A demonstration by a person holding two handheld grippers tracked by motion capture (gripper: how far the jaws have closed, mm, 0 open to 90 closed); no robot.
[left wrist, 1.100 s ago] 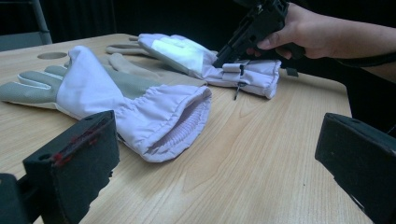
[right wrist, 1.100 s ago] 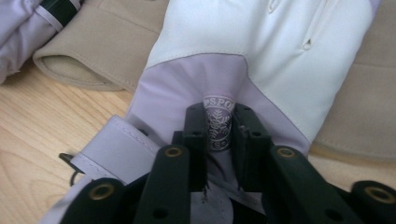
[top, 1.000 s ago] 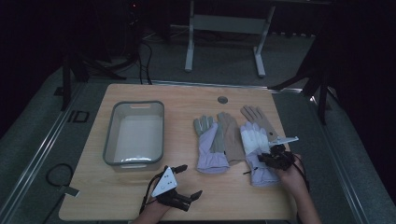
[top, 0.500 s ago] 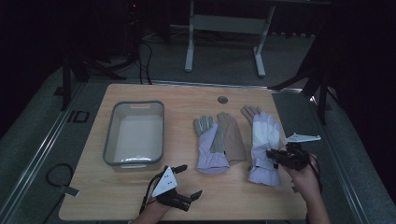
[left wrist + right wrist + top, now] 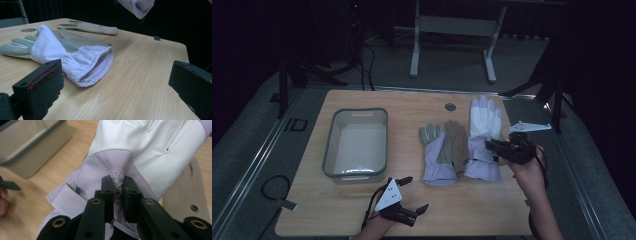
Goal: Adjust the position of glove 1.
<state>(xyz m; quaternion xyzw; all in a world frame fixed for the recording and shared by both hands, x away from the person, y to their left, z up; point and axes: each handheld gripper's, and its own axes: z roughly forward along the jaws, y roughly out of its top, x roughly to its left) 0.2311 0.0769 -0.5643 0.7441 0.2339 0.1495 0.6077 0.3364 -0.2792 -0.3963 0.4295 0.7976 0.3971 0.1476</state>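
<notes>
A white and lavender glove [image 5: 484, 125] hangs lifted off the wooden table [image 5: 362, 210]. My right gripper [image 5: 495, 148] is shut on a pinch of its lavender back [image 5: 117, 185], and its cuff [image 5: 138, 6] dangles in the air. A second glove [image 5: 435, 157] with a grey palm and lavender cuff [image 5: 82, 62] lies flat mid-table, partly over a tan glove [image 5: 457, 142]. My left gripper [image 5: 414, 194] rests near the front edge, open and holding nothing, its jaws wide apart and facing that cuff.
A grey-rimmed shallow tub [image 5: 328, 150] stands at the table's left, seen also as the tub [image 5: 32, 150] beyond the held glove. A round hole [image 5: 450, 107] marks the tabletop's far side. A metal frame [image 5: 452, 25] stands on the floor behind.
My right gripper has closed on the white glove's back and raised it, carrying it a little away from the front edge. The left gripper has stayed put.
</notes>
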